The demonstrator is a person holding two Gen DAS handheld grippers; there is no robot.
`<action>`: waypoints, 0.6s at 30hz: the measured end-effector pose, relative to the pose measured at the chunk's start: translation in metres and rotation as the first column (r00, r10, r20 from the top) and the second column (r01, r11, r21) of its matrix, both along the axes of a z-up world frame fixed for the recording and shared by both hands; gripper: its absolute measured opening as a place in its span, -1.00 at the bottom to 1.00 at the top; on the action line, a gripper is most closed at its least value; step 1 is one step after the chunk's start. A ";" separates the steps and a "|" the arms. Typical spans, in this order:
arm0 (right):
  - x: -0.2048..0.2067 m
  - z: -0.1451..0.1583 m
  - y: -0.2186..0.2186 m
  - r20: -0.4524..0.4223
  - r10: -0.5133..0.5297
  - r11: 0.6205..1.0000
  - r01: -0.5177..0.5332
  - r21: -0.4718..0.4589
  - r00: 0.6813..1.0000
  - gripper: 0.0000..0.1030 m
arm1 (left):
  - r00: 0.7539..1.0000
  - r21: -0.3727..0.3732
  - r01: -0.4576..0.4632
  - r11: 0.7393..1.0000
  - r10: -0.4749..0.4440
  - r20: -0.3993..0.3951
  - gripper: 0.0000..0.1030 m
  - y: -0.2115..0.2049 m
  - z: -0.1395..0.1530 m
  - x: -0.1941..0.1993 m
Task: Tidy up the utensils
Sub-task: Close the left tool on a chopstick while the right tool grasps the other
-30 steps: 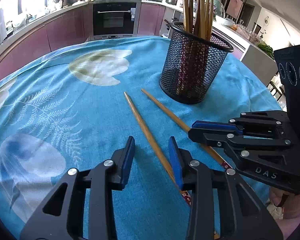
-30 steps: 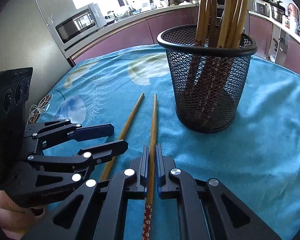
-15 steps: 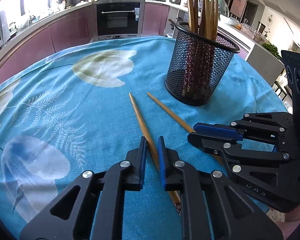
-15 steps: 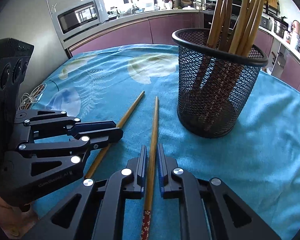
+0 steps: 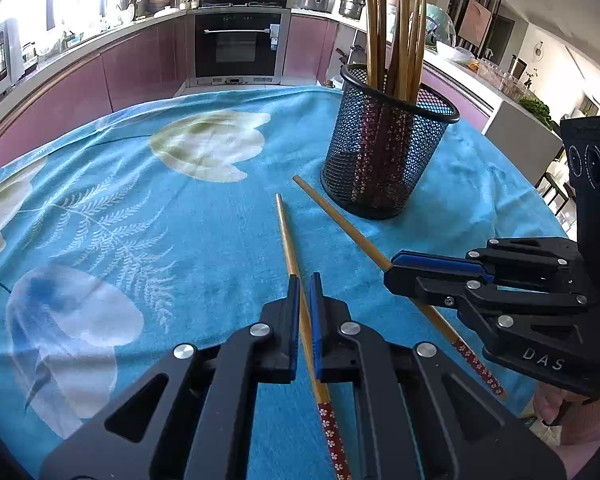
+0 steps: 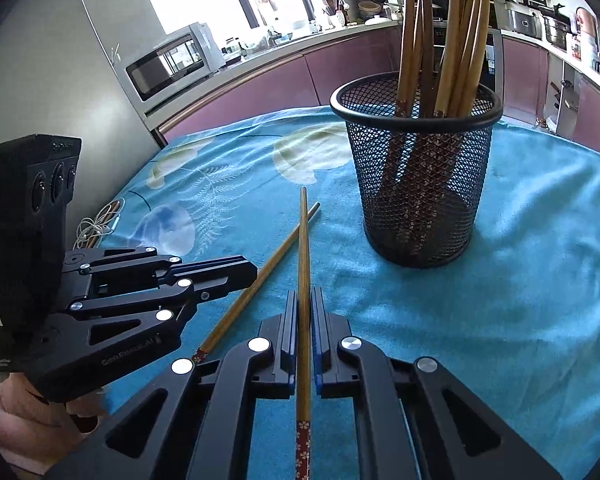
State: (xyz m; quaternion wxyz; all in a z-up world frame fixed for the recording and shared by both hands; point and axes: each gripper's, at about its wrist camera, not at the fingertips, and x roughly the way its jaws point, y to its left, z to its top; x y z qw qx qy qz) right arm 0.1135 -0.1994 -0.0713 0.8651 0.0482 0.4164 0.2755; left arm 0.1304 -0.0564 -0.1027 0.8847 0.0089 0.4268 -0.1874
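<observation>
Two wooden chopsticks with red flowered ends lie near a black mesh cup (image 5: 384,152) that holds several upright chopsticks. My left gripper (image 5: 305,292) is shut on the left chopstick (image 5: 286,232), which rests on the cloth. My right gripper (image 6: 304,304) is shut on the other chopstick (image 6: 303,240), whose tip is raised off the cloth. In the left wrist view the right gripper (image 5: 396,268) holds that chopstick (image 5: 340,220). In the right wrist view the left gripper (image 6: 248,276) grips the left chopstick (image 6: 276,260), and the mesh cup (image 6: 420,184) stands ahead to the right.
A blue flowered cloth (image 5: 140,208) covers the round table. White cables (image 6: 96,228) lie at its left edge. Kitchen counters, an oven (image 5: 240,44) and a microwave (image 6: 168,64) stand beyond the table.
My left gripper has closed on the left chopstick; it was open a second ago. My right gripper has lifted its chopstick's tip off the cloth.
</observation>
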 end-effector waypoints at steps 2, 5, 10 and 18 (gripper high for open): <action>-0.003 0.003 -0.001 0.010 0.003 1.000 -0.003 0.010 1.000 -0.89 | 1.000 -0.004 -0.001 1.000 0.001 0.000 -0.91 0.001 0.001 -0.001; -0.006 0.006 -0.003 0.015 0.007 1.000 -0.007 0.023 1.000 -0.89 | 1.000 -0.003 0.003 1.000 -0.003 -0.003 -0.91 0.002 0.001 -0.003; -0.006 0.005 -0.002 0.007 0.006 1.000 -0.006 0.021 1.000 -0.89 | 1.000 0.016 0.009 1.000 -0.009 -0.026 -0.72 -0.001 -0.006 -0.001; -0.006 0.002 -0.003 0.003 0.003 1.000 -0.003 0.015 1.000 -0.89 | 1.000 0.063 0.006 0.998 -0.005 -0.015 -0.80 -0.009 -0.014 0.008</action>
